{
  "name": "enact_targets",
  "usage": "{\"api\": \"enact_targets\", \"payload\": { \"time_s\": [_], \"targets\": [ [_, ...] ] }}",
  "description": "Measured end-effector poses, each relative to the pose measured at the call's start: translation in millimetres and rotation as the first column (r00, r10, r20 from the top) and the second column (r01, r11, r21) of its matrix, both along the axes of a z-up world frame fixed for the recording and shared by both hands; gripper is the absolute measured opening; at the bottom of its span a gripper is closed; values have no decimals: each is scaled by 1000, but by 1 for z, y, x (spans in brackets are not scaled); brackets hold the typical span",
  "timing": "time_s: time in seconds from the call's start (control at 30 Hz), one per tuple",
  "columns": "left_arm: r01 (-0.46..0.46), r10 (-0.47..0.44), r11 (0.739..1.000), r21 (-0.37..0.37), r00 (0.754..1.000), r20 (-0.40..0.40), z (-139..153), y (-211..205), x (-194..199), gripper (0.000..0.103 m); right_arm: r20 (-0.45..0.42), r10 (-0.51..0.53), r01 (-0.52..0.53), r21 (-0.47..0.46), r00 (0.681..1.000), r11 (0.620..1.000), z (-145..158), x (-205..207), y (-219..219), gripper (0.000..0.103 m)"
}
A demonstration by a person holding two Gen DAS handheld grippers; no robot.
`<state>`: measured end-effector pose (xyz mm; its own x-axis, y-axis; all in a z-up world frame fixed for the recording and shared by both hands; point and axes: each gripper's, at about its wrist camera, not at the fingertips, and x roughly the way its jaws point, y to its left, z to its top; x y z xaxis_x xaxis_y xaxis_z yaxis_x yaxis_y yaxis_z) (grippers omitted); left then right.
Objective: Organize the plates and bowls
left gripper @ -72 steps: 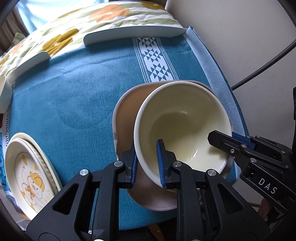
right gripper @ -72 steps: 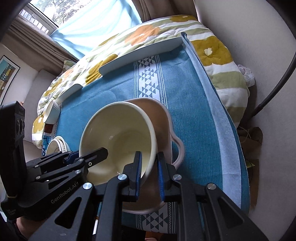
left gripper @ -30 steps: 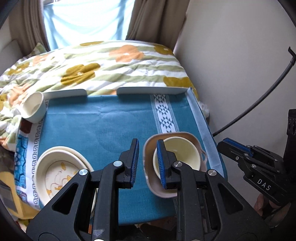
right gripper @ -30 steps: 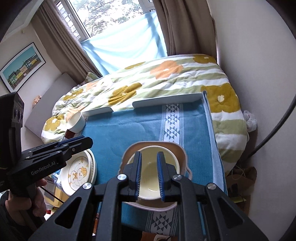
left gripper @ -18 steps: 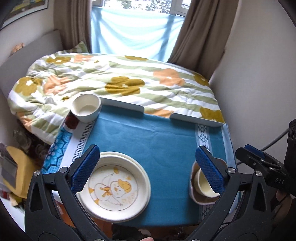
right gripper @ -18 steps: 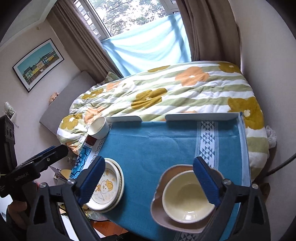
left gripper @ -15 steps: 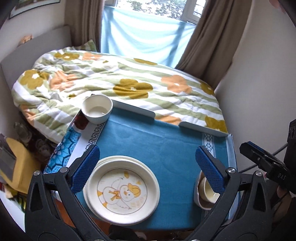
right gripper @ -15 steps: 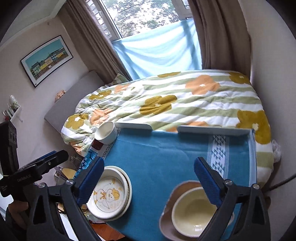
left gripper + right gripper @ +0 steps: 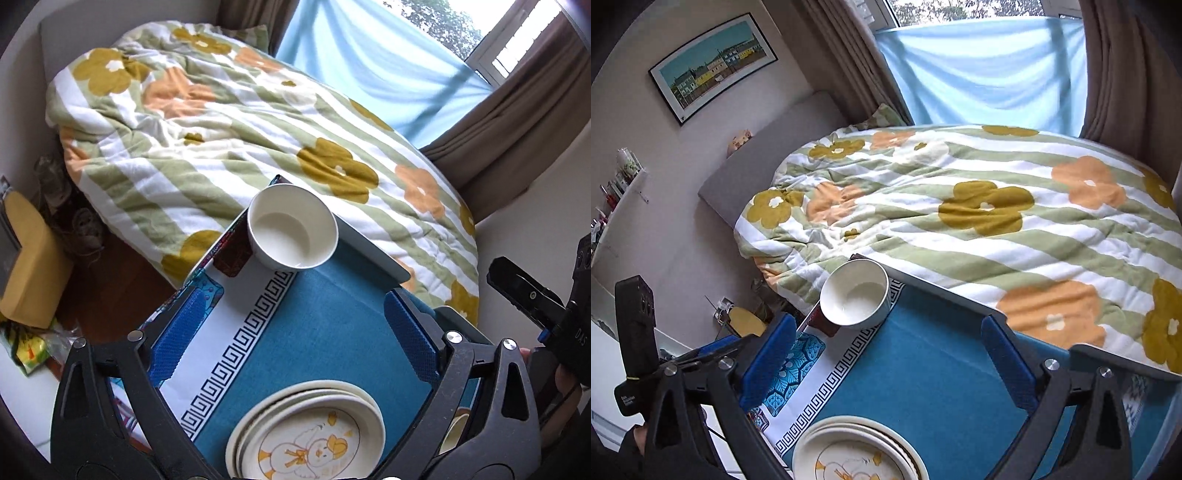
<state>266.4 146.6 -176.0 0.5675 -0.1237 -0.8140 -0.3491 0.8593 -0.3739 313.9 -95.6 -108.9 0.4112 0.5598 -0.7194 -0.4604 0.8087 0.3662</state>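
I see a blue tablecloth point(image 9: 325, 332) beside the floral duvet point(image 9: 979, 214), both grippers empty, left gripper point(image 9: 295, 339) closing, right gripper point(image 9: 886, 362) opening wide; only my right view shows the framed picture point(image 9: 713, 62).

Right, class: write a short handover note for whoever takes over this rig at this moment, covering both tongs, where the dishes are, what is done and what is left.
Left tongs: closing slightly, nothing between them.
Right tongs: opening, empty.
White bowl sits alone at the far corner of the blue cloth.
Duck-print plates are stacked at the near edge.
Left to do: probably fetch the white bowl.
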Motion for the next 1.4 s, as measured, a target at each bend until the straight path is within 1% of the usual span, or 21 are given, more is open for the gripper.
{"api": "enact_targets", "payload": {
  "time_s": [0.07,0.13,0.2,0.27,0.33,0.37,0.47,0.53,0.6,0.67,0.7,0.73,0.77,0.83,0.9,0.97,1.07,1.17,1.27,1.4],
  "targets": [
    [10,-11,999,-38,999,-35,-22,8,20,82,-59,17,-17,5,998,1000,-22,23,22,100],
    [20,-23,998,-55,998,-66,-43,14,38,76,-111,22,-21,9,994,1000,-46,41,38,100],
    [23,-29,997,-68,995,-95,-62,17,53,69,-161,32,-30,12,986,999,-69,55,52,98],
    [24,-36,995,-99,992,-119,-80,22,65,62,-194,48,-49,-2,980,999,-90,62,64,87],
    [18,-35,992,-121,990,-135,-94,27,74,57,-234,66,-72,-15,970,997,-108,70,75,83],
    [15,-33,992,-125,989,-143,-100,29,78,54,-255,73,-79,-15,964,997,-116,74,78,78],
    [4,-27,990,-140,986,-162,-115,34,89,47,-289,89,-98,-17,953,995,-134,81,87,66],
    [1,-23,991,-137,986,-164,-120,33,94,44,-295,101,-113,-23,950,993,-142,85,92,60],
    [-1,-20,992,-126,986,-165,-124,33,98,40,-300,104,-116,-25,948,993,-147,88,95,58],
    [-5,-16,993,-117,985,-171,-127,33,101,33,-304,100,-112,-23,947,993,-151,91,96,58],
    [-6,-14,993,-115,985,-172,-128,33,102,31,-306,98,-111,-24,947,993,-153,92,98,58],
    [-9,-10,994,-106,984,-176,-129,33,103,29,-307,97,-111,-29,947,993,-155,93,98,55],
    [-12,-6,995,-100,984,-178,-130,34,103,28,-306,95,-111,-34,947,993,-157,95,99,52],
    [-16,0,995,-94,985,-172,-130,34,103,27,-310,100,-115,-32,946,993,-160,96,101,35],
    [-11,-2,997,-77,986,-169,-130,33,104,27,-315,99,-115,-34,944,993,-163,98,102,27],
    [-6,-5,998,-62,986,-166,-128,32,105,26,-313,106,-116,-11,944,993,-163,98,102,20],
    [2,-10,999,-49,987,-162,-126,31,104,26,-294,107,-123,-37,950,992,-160,96,106,19],
    [17,-20,1000,-24,988,-151,-121,28,102,26,-282,101,-115,-33,954,993,-158,92,105,19],
    [30,-30,1000,-2,991,-129,-109,23,99,25,-266,96,-105,-21,959,994,-152,88,102,19],
    [54,-51,998,32,994,-91,-84,11,91,25,-241,85,-88,0,967,996,-134,78,91,19]
  ]
}}
